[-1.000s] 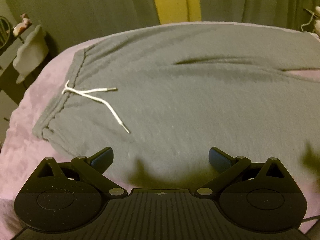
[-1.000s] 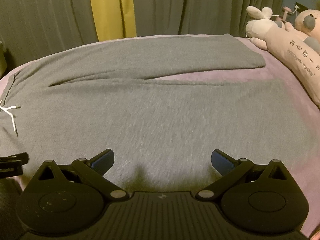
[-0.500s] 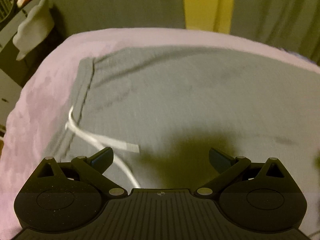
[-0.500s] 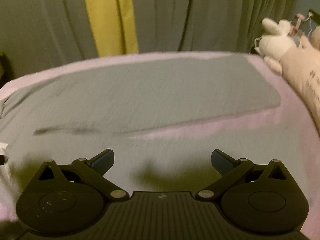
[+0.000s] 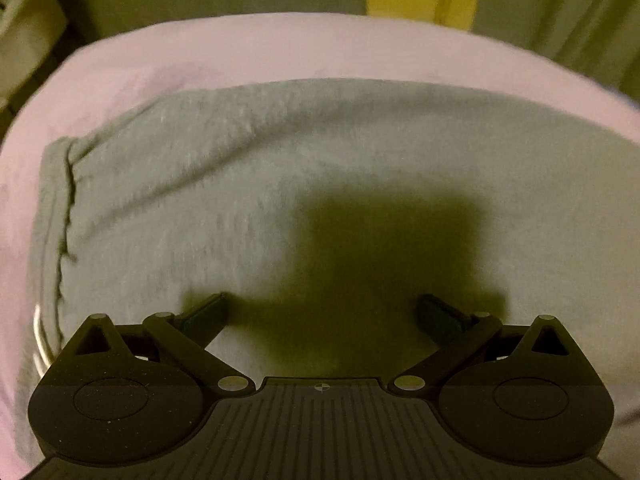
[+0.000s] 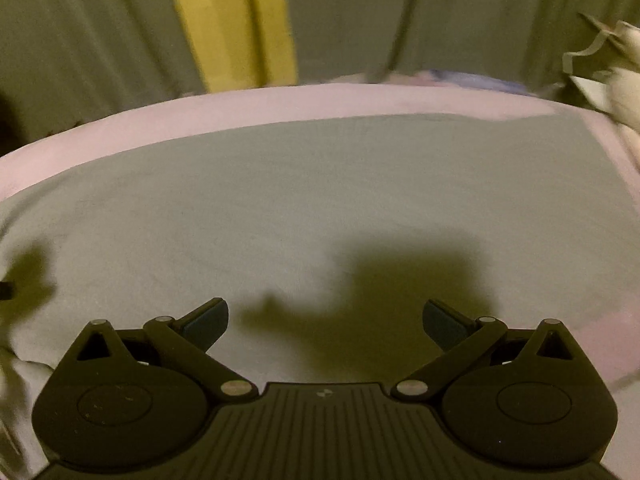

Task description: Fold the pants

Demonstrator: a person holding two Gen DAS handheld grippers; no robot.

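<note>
The grey pants (image 5: pixel 320 168) were seen spread flat on a pink bed cover (image 5: pixel 248 52), and they filled most of both views. In the left wrist view the waistband (image 5: pixel 54 216) was found at the left side, with its gathered seam running down toward the camera, and a short piece of white cord (image 5: pixel 40 336) was seen at its lower end, just beside the gripper body. The left gripper (image 5: pixel 322 314) was held over the cloth near the waistband with its jaws wide apart, and nothing was held between them; its dark shadow was thrown on the pants just ahead of it. In the right wrist view the right gripper (image 6: pixel 326 318) was also held wide apart and empty over the pants, and its shadow was cast on the cloth in front. The far edge of the pants was seen parallel to the bed edge. Behind the bed, green curtains (image 6: pixel 400 20) and a yellow strip (image 6: pixel 236 24) were seen. At the right edge a pale plush toy (image 6: pixel 624 80) was seen, much blurred.
</note>
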